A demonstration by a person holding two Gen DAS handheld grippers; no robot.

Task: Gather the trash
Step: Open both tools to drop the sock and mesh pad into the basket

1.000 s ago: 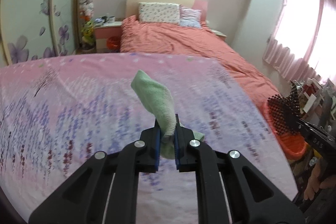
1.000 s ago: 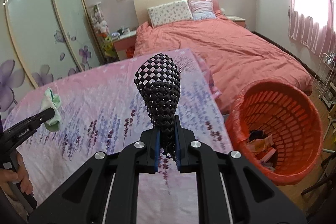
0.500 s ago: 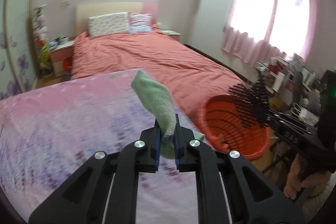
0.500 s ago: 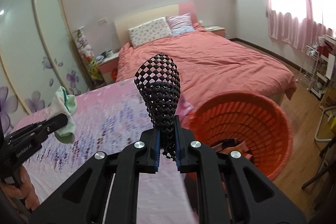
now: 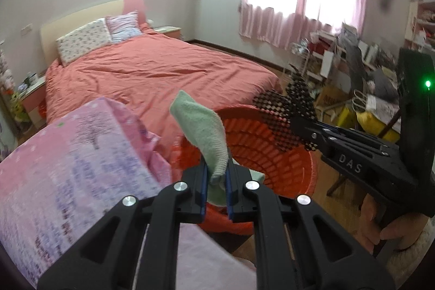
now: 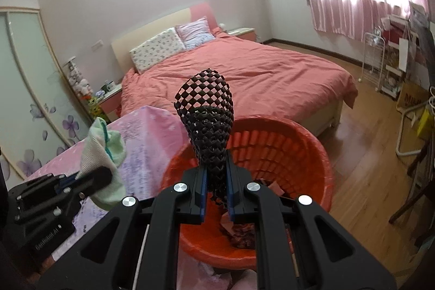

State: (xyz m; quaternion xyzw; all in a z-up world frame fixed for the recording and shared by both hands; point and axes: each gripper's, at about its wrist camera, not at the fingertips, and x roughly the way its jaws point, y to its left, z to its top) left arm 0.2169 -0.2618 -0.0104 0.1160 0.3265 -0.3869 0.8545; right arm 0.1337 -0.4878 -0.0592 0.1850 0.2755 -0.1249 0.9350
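Note:
My left gripper (image 5: pixel 216 182) is shut on a green cloth (image 5: pixel 202 132) and holds it over the near rim of the orange basket (image 5: pixel 274 146). My right gripper (image 6: pixel 216 188) is shut on a black foam net (image 6: pixel 208 113) and holds it above the same basket (image 6: pixel 285 151), which has scraps in its bottom. The right gripper also shows in the left wrist view (image 5: pixel 304 131), over the basket's right side. The left gripper with its cloth (image 6: pixel 104 151) shows at the left in the right wrist view.
A pink flowered table cover (image 5: pixel 68 170) lies left of the basket. A bed with a salmon quilt (image 6: pixel 244 72) stands behind it. A cluttered rack and shelves (image 5: pixel 353 67) line the right wall under the window. Wood floor (image 6: pixel 367 140) lies to the right.
Both grippers have swung right, from over the pink cover to over the orange basket. Each still holds its item.

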